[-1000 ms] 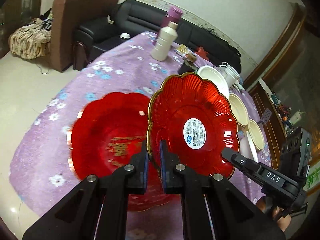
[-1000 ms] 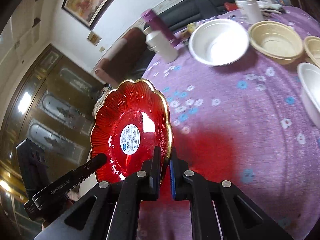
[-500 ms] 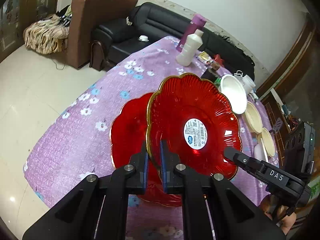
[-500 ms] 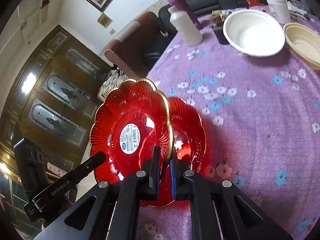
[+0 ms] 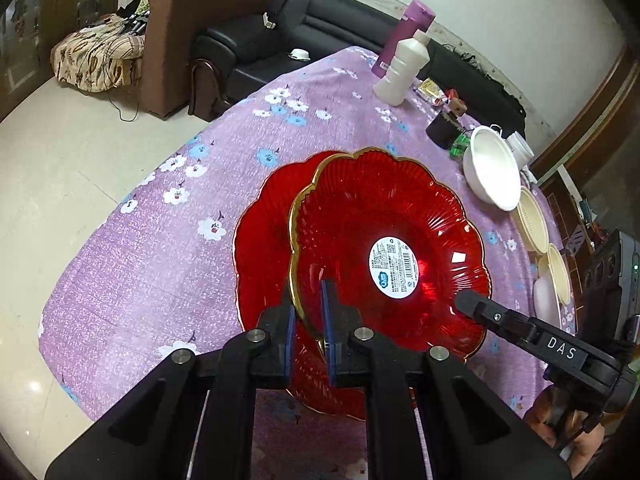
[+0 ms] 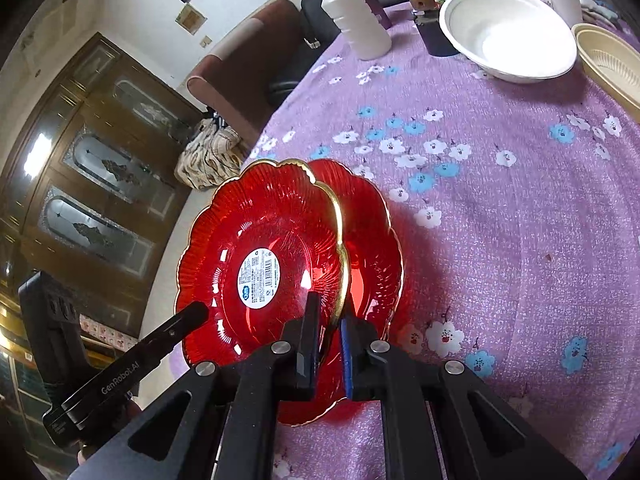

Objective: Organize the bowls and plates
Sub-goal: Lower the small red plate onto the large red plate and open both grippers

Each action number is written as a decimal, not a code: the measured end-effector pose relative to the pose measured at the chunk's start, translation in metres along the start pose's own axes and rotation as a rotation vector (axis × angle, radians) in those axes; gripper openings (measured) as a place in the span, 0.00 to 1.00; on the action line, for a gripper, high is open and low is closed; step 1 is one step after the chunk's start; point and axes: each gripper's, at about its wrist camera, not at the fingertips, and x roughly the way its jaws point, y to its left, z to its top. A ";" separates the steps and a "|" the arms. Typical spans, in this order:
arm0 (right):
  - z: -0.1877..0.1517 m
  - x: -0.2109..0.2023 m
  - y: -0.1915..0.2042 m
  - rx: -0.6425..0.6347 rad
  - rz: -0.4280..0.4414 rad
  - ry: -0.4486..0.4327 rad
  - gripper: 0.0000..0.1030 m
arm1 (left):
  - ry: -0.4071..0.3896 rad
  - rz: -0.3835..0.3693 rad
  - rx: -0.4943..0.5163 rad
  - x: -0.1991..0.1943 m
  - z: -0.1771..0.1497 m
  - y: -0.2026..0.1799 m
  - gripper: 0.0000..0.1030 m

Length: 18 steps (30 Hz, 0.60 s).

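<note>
I have both grippers clamped on one red plate: the left gripper (image 5: 308,316) pinches its gold rim on one side, the right gripper (image 6: 330,320) the opposite rim, jaws nearly together with only the rim between the pads. The held plate (image 5: 392,248), label sticker facing me, sits tilted just above a second red plate (image 5: 264,248) lying flat on the purple floral tablecloth (image 5: 160,248), overlapping most of it. Judgement: to nest it well I should level the held plate, centre its scallops over the lower plate, lower both sides evenly, and release only once it rests; letting one side go early would tip it. Counts, taking the lower plate as landmark: two red plates here; beyond it a white bowl (image 6: 508,32) and a cream bowl (image 6: 608,60), with two more bowls further along in the left view, four in all; furthest, one white bottle (image 5: 400,76) and one purple flask (image 5: 404,32).
</note>
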 end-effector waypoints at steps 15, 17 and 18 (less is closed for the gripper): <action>0.000 0.017 0.009 -0.042 -0.095 0.025 0.10 | 0.024 0.051 0.025 0.016 -0.002 0.000 0.12; 0.001 0.018 0.009 -0.045 -0.098 0.026 0.10 | 0.023 0.059 0.031 0.016 -0.002 0.000 0.12; 0.001 0.019 0.009 -0.046 -0.100 0.029 0.10 | 0.023 0.061 0.033 0.016 -0.002 0.000 0.12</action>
